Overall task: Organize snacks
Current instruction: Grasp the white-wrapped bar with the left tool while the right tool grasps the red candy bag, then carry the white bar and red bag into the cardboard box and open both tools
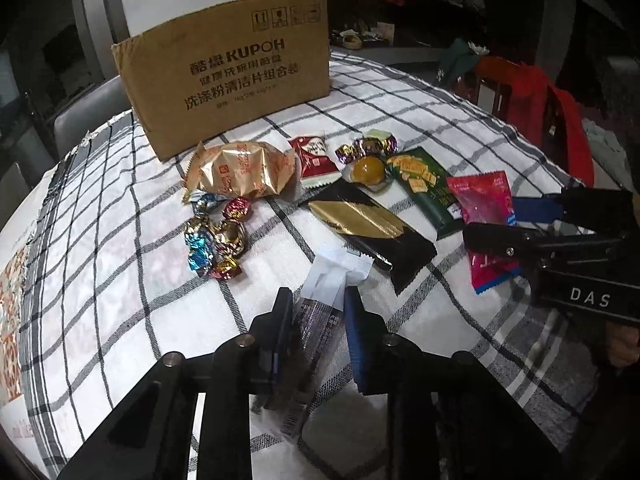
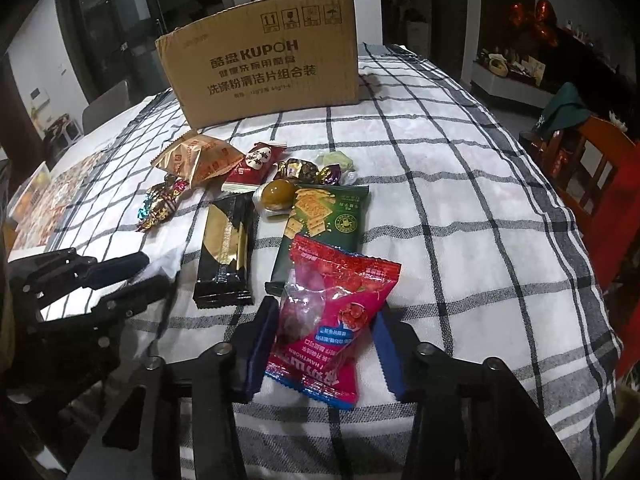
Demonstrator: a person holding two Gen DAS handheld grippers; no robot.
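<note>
A: What are the left tongs (image 1: 318, 312) doing?
B: They are clenching a clear-and-white snack packet (image 1: 326, 292) near the table's (image 1: 440, 120) near edge.
A: And the right tongs (image 2: 326, 344)?
B: They are straddling the red hawthorn bag (image 2: 332, 316); the left pad is touching it, but I cannot tell whether they are gripping. The cardboard box (image 2: 260, 60) is standing at the far edge.

Matt cardboard box (image 2: 260, 60), woven cloth tablecloth (image 2: 460, 200), glossy foil candies (image 1: 216, 236).
</note>
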